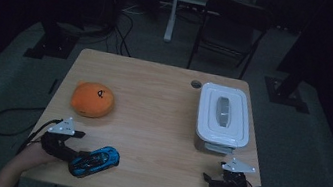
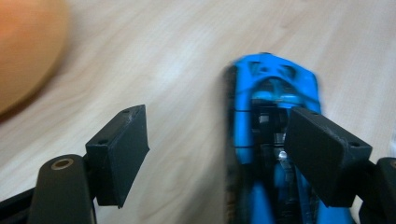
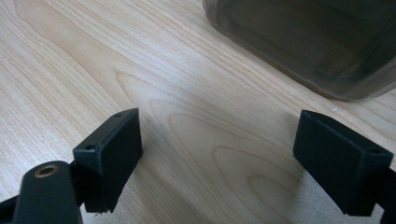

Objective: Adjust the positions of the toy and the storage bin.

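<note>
Blue toy car (image 2: pixel 261 140) is being straddled by wide-spread left gripper (image 2: pixel 217 154); right gripper (image 3: pixel 219 163) is being held agape, empty.

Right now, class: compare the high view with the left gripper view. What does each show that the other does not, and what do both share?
High view alone: the white lidded container, the right gripper with open jaws over bare wood, the folding chair beyond the table. Left gripper view alone: close detail of the left gripper, jaws apart, one pad in front of the car. Both: the blue toy car, the orange plush, the wooden tabletop.
</note>
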The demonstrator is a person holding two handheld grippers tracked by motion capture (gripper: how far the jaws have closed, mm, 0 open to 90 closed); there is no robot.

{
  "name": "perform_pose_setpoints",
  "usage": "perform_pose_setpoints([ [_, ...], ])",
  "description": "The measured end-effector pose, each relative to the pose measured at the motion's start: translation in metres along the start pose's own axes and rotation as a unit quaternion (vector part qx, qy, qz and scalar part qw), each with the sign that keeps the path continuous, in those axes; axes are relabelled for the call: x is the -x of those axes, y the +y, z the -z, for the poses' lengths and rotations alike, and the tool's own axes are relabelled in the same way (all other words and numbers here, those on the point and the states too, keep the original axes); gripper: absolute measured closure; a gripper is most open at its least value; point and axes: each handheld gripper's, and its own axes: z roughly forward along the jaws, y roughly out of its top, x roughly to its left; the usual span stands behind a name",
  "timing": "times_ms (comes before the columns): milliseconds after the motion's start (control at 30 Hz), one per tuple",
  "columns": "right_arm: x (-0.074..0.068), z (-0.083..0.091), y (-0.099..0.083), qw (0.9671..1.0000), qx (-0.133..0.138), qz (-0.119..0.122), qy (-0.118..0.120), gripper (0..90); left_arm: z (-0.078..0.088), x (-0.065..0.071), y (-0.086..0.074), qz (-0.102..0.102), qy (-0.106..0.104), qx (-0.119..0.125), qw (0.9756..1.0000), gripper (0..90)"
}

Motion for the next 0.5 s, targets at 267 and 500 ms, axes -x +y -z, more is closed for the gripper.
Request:
perform_pose_setpoints([
  [267, 0.000, 0.000, 0.000, 1.0000, 0.000, 0.000, 0.000, 15.0, 0.014, -0.030, -0.005, 0.054, 0.075, 0.026, 0.9954, 22.9],
  [500, 0.000, 0.000, 0.000, 1.0000, 0.000, 0.000, 0.000, 15.0, 0.022, -0.051, -0.002, 0.074, 0.124, 0.040, 0.9887, 24.7],
])
